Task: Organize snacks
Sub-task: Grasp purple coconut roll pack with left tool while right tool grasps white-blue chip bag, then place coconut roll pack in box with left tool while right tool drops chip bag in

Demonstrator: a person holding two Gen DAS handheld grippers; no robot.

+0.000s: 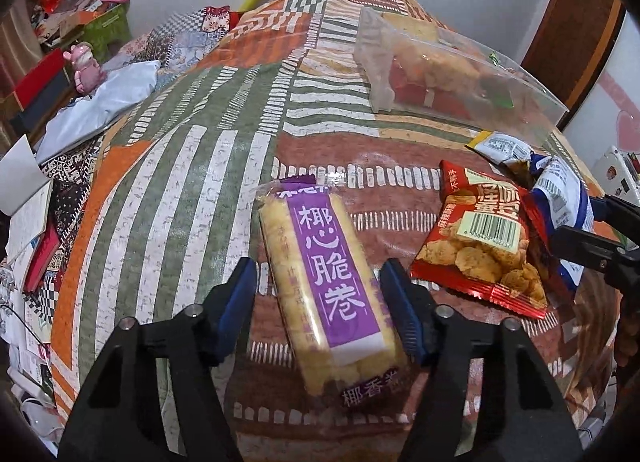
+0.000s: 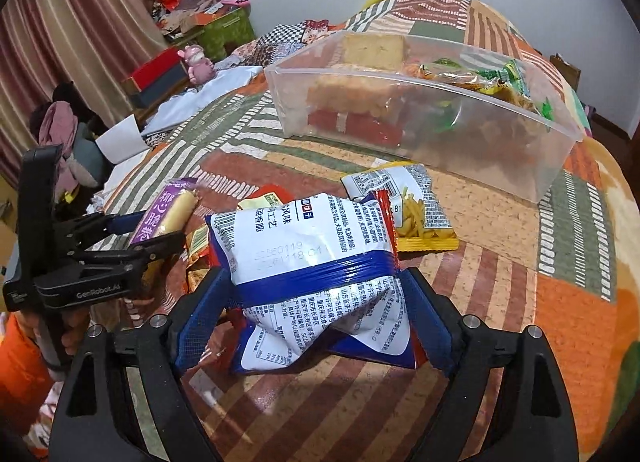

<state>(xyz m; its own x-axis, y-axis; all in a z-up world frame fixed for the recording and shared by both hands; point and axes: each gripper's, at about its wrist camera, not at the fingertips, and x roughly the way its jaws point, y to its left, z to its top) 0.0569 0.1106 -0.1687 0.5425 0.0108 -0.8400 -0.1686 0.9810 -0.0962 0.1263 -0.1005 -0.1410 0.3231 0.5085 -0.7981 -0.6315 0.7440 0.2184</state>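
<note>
In the left wrist view, the left gripper (image 1: 318, 298) straddled a purple roll pack (image 1: 324, 282) lying on the patchwork cloth (image 1: 180, 166). The jaws stood a little wider than the pack: the right pad sat just at its edge, the left pad showed a sliver of cloth between, so no firm grip yet. To do this well, the pack should have been pinched across its middle, squarely and gently, since the rolls inside probably crush easily.

In the right wrist view, the right gripper (image 2: 316, 302) had a crumpled blue and white bag (image 2: 308, 258) between its wide-set jaws. The bag's sides lay against both pads, but whether they pressed on it could not be told. A soft, air-filled bag likely slips, so a hold near the blue seam band would have served better than the puffed body.

Just beyond lay a red bag (image 1: 476, 246) and a yellow fries packet (image 2: 416, 210), loose on the cloth. Farther off stood the clear bin (image 2: 516, 150), partly filled with snacks. Both packs probably belonged there, lifted over its near wall, one after the other so the grippers did not collide.
</note>
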